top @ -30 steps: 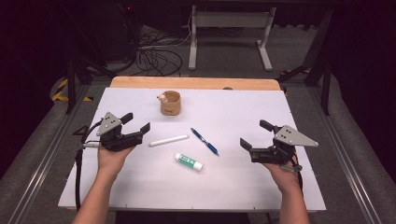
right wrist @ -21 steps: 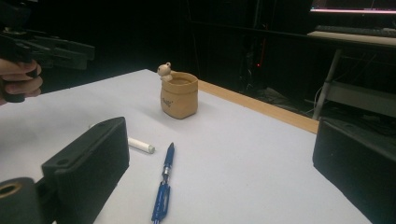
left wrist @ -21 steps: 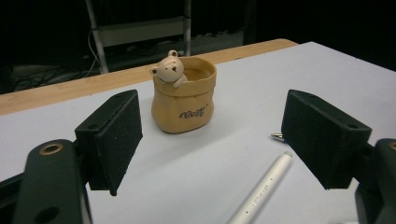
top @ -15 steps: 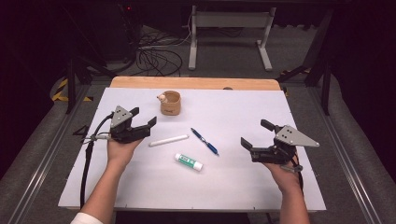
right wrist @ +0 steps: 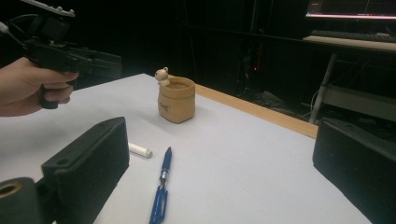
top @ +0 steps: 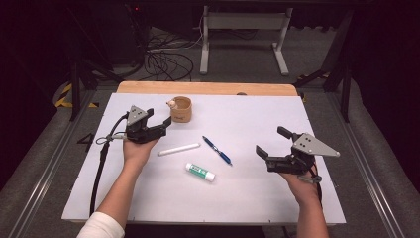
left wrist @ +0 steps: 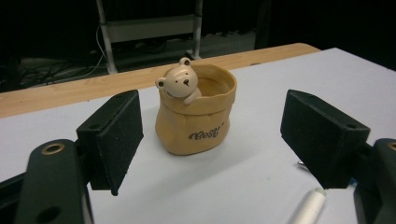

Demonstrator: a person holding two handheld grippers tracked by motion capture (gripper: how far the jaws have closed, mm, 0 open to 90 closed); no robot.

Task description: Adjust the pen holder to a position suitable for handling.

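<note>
Pot (left wrist: 196, 114) stands upright at the far side of the counter (top: 257, 193), just ahead of my left claw (top: 161, 127), w/ its jaws wide and lined up either side of it, not touching. Looks like glazed ceramic: stiff, slick, prob. chips easily, so I'd grip low across the body, clear of the bear at the rim. Right claw (top: 271, 144) hangs wide too, holding nothing, well apart.

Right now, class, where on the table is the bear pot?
In the high view the bear pot stands at the far left-centre of the white table, near its wooden edge, just ahead of the open left gripper and beyond the white marker.
</note>
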